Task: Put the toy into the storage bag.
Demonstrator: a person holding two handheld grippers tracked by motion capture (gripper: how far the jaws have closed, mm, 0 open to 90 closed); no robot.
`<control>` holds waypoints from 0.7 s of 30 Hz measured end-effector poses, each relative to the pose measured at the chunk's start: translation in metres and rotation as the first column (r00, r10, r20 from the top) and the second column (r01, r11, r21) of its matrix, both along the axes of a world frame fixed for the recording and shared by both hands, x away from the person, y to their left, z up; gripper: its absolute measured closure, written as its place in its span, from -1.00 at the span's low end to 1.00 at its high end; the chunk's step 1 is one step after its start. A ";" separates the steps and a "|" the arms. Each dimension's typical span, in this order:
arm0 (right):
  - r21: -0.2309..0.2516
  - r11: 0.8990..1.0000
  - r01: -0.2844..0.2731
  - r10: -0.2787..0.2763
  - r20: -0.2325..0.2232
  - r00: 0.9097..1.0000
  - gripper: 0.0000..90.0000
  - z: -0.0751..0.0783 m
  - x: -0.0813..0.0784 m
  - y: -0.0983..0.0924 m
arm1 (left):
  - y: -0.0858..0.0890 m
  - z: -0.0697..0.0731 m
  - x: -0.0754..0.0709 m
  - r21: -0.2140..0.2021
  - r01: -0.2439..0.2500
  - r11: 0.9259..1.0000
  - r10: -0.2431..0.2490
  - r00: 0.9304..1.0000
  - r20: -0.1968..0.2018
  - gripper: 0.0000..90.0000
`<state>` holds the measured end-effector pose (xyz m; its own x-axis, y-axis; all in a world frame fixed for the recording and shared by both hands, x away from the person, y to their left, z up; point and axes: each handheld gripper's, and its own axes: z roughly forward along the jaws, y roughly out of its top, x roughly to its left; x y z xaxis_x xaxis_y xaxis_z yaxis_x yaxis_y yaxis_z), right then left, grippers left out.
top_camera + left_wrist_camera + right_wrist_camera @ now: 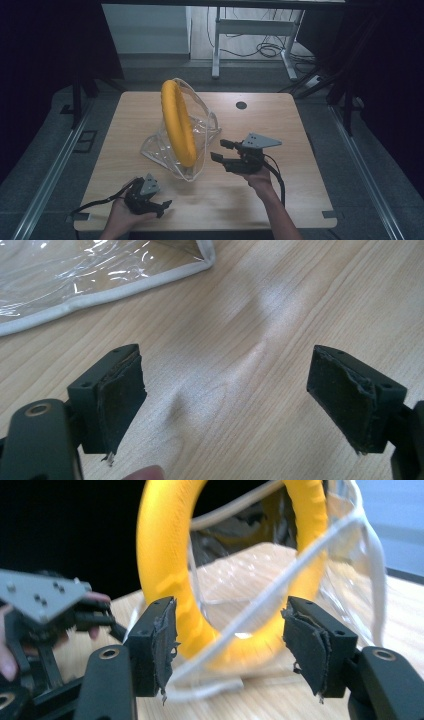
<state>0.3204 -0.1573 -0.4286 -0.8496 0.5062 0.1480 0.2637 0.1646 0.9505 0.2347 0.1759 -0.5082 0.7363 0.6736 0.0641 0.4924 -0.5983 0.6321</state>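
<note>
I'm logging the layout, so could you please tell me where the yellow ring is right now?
In the high view the yellow ring stands on edge inside the clear plastic bag at the table's centre, just left of the right gripper.

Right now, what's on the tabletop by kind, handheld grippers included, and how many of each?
Yellow ring: 1
Clear plastic bag with white trim: 1
Handheld grippers: 2, the left gripper near the front edge and the right gripper beside the bag
Total: 4
</note>
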 end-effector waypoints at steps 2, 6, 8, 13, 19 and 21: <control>-0.007 1.000 0.005 -0.005 -0.003 1.000 -0.15 -0.003 -0.001 -0.004 | 0.000 0.000 0.000 0.004 0.002 1.000 -0.002 1.000 0.000 -0.66; -0.050 0.998 0.042 -0.043 -0.020 0.999 -0.15 -0.020 -0.005 -0.021 | 0.000 0.000 0.000 0.002 0.000 1.000 0.000 1.000 0.001 -0.66; -0.056 0.997 0.054 -0.056 -0.031 0.998 -0.14 -0.026 -0.006 -0.026 | 0.000 0.000 0.000 0.004 -0.001 1.000 0.001 1.000 -0.002 -0.66; -0.077 0.994 0.079 -0.083 -0.045 0.996 -0.14 -0.035 -0.007 -0.035 | -0.002 -0.002 0.000 0.002 0.001 1.000 -0.001 1.000 -0.007 -0.66; -0.093 0.992 0.081 -0.086 -0.046 0.995 -0.15 -0.038 -0.008 -0.036 | -0.001 0.000 0.000 0.002 -0.002 1.000 0.002 1.000 -0.003 -0.66; -0.105 0.992 0.074 -0.079 -0.047 0.996 -0.18 -0.040 -0.008 -0.035 | -0.001 -0.001 0.000 0.002 0.000 1.000 0.000 1.000 -0.004 -0.66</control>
